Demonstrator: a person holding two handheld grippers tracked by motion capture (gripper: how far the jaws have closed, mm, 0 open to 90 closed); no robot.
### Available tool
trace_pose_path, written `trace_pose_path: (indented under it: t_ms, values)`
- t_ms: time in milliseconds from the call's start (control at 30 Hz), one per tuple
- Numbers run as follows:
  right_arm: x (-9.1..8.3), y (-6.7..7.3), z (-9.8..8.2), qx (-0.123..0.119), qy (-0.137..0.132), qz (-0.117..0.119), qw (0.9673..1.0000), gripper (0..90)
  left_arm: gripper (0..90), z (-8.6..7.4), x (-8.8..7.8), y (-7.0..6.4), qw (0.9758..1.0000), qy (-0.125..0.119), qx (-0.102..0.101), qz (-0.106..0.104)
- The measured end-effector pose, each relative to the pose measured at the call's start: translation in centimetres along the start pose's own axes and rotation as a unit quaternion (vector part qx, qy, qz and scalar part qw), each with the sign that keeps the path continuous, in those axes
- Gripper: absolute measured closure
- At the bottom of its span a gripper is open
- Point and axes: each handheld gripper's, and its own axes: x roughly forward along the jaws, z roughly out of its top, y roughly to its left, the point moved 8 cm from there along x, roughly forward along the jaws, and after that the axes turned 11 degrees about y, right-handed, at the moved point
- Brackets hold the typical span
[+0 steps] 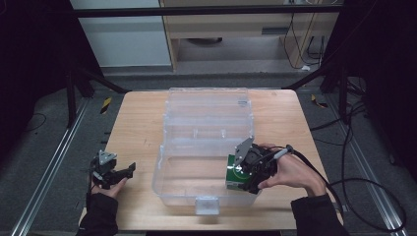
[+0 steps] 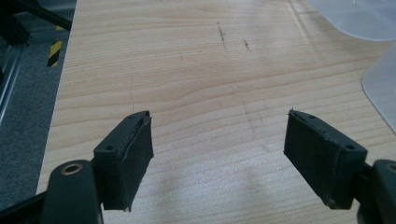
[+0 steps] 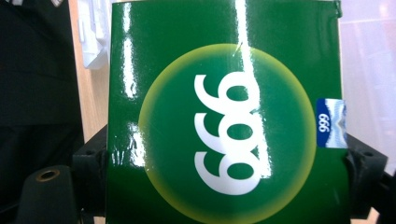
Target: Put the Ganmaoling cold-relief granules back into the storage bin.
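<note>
A glossy green box [image 3: 224, 116] with white "999" print sits between the jaws of my right gripper [image 3: 224, 158], which is shut on its sides. In the high view the green box [image 1: 234, 174] is inside the front right corner of a clear plastic case [image 1: 206, 129], with my right gripper [image 1: 250, 172] over the case's right wall. My left gripper [image 1: 120, 171] rests low at the table's left front edge, apart from the case. In the left gripper view its fingers [image 2: 128, 154] stand wide apart over bare wood, so my left gripper [image 2: 219, 116] is open with nothing in it.
The clear case has its lid [image 1: 209, 105] folded back toward the far side and a latch [image 1: 206, 204] at the front. The wooden table [image 1: 135, 128] is bordered by metal rails and dark floor. Cables [image 1: 364, 189] trail off to the right.
</note>
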Motion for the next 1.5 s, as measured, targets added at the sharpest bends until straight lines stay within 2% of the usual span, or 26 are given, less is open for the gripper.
trace_pose_path:
  t_ms: [67,200,467,600,800,900,933,1000,1500]
  values:
    - [0.3,0.0,-0.2,0.003,-0.002,0.005,1.0,16.1,23.1,0.0,0.0,0.0,1.0,0.0,0.0,0.0]
    - [0.9,0.1,-0.7,0.001,0.015,0.002,0.9999,16.1,23.1,0.0,0.1,0.0,1.0,0.002,0.001,0.0]
    - [1.3,0.1,-0.6,0.008,0.013,0.009,0.9998,16.0,23.1,0.0,0.0,0.1,1.0,0.0,-0.001,0.0]
    - [2.2,0.1,-1.0,0.009,0.009,0.012,0.9998,15.9,23.1,0.0,0.0,0.0,1.0,0.001,0.0,0.0]
    - [2.9,0.0,-0.9,0.004,0.019,0.014,0.9997,15.7,23.1,0.0,0.0,0.1,1.0,0.0,-0.001,0.0]
    - [3.4,0.0,-1.1,0.013,0.014,0.022,0.9996,15.5,23.1,0.0,0.0,0.1,1.0,0.0,-0.001,0.0]
    - [3.5,0.0,-1.2,0.02,0.01,0.024,0.9995,15.6,23.1,0.0,0.0,0.1,1.0,0.001,-0.001,0.0]
    - [3.6,-0.1,-1.3,0.017,0.006,0.023,0.9996,15.7,23.1,0.0,0.1,0.1,1.0,0.001,0.0,0.001]
    - [4.0,-0.2,-1.3,0.019,0.017,0.029,0.9992,14.3,23.1,0.0,0.0,0.1,1.0,0.001,0.0,0.0]
